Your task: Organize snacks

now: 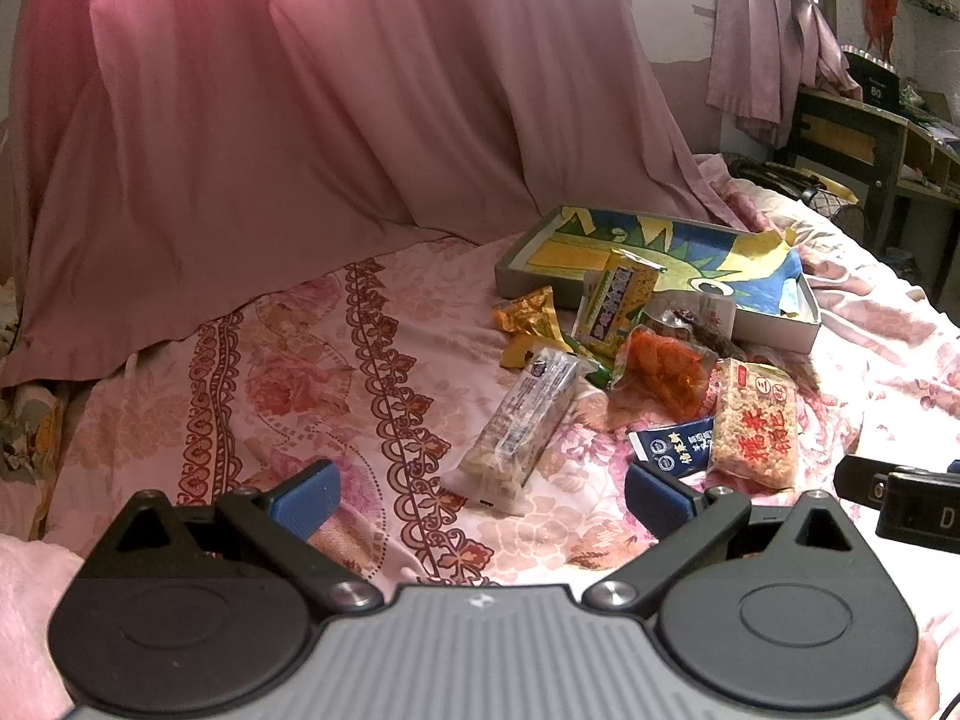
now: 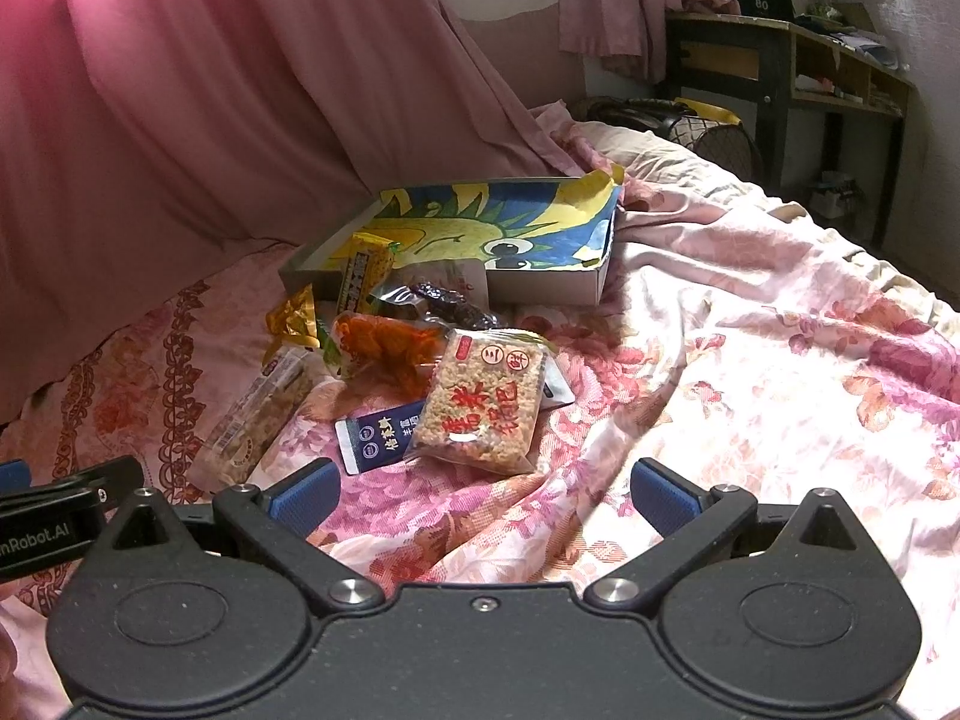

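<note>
Several snack packs lie in a heap on a floral bedsheet in front of a shallow grey tray (image 1: 801, 339) (image 2: 540, 288) lined with a blue and yellow drawing. A long clear bar pack (image 1: 522, 426) (image 2: 258, 414) lies nearest my left gripper (image 1: 477, 495), which hangs open just short of it. A rice crisp pack with red lettering (image 1: 757, 423) (image 2: 480, 402) rests on a dark blue packet (image 1: 672, 450) (image 2: 378, 435), ahead of my open right gripper (image 2: 483, 495). An orange pack (image 1: 663, 372) (image 2: 384, 351), a yellow bar (image 1: 618, 300) (image 2: 363, 270) and a gold wrapper (image 1: 528, 315) (image 2: 294, 315) lie behind.
A pink curtain (image 1: 270, 120) hangs down to the bed behind the tray. A dark wooden desk (image 2: 780, 60) stands at the far right past the bed's end. The rumpled floral sheet (image 2: 750, 360) spreads to the right of the snacks.
</note>
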Available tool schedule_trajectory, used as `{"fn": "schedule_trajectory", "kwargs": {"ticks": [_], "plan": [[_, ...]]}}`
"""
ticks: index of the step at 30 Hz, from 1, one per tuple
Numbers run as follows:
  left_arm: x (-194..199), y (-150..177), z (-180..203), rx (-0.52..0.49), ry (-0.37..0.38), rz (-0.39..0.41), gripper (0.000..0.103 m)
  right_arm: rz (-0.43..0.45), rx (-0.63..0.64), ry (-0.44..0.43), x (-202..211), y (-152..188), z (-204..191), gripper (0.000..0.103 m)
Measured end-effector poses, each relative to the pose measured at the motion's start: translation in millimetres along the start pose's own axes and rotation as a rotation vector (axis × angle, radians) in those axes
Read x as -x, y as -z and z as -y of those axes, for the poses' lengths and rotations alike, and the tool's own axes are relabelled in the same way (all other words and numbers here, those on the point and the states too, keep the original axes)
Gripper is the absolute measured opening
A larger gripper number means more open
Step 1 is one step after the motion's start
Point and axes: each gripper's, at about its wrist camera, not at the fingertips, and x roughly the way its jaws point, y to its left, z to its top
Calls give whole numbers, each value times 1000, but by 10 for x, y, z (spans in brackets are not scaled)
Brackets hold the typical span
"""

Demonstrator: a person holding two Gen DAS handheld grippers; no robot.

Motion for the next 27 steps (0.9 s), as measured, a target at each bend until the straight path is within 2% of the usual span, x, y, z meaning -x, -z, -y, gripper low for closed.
{"fn": "schedule_trajectory", "kwargs": {"ticks": [27], "plan": [[-5,-2,0,1,1,-3,103,-6,-1,2,-10,1,-1,103]]}}
